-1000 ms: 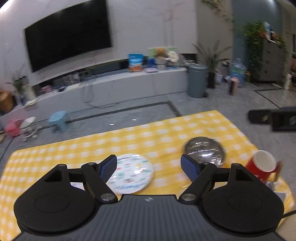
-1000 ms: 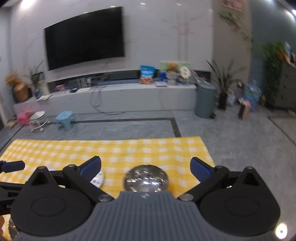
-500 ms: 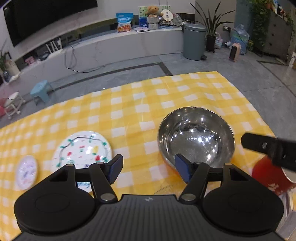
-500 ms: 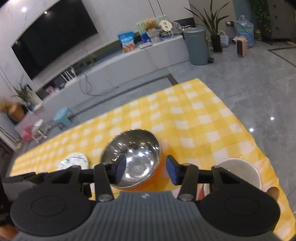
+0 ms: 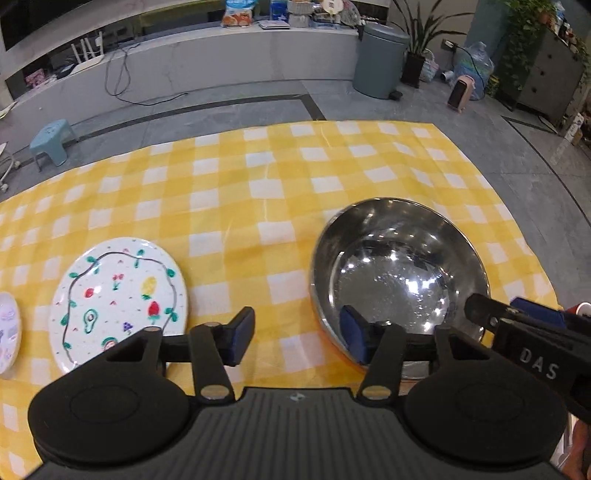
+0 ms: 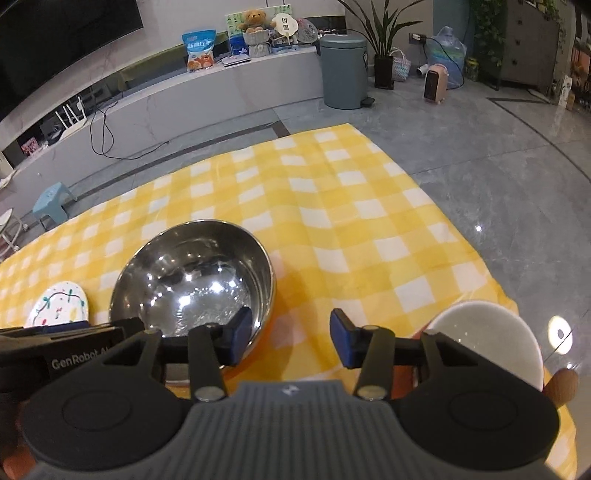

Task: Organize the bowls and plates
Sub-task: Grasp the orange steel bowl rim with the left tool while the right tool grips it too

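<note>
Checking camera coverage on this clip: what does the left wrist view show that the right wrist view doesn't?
Only the left wrist view shows the small plate at the far left edge. Only the right wrist view shows the white-lined cup, the teddy bear and the TV. Both show the steel bowl, the fruit-patterned plate and the yellow checked cloth.

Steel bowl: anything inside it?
The steel bowl holds no dish, only reflections. One blue pad of each gripper's fingers overlaps its near rim, covering that strip of the inside.
</note>
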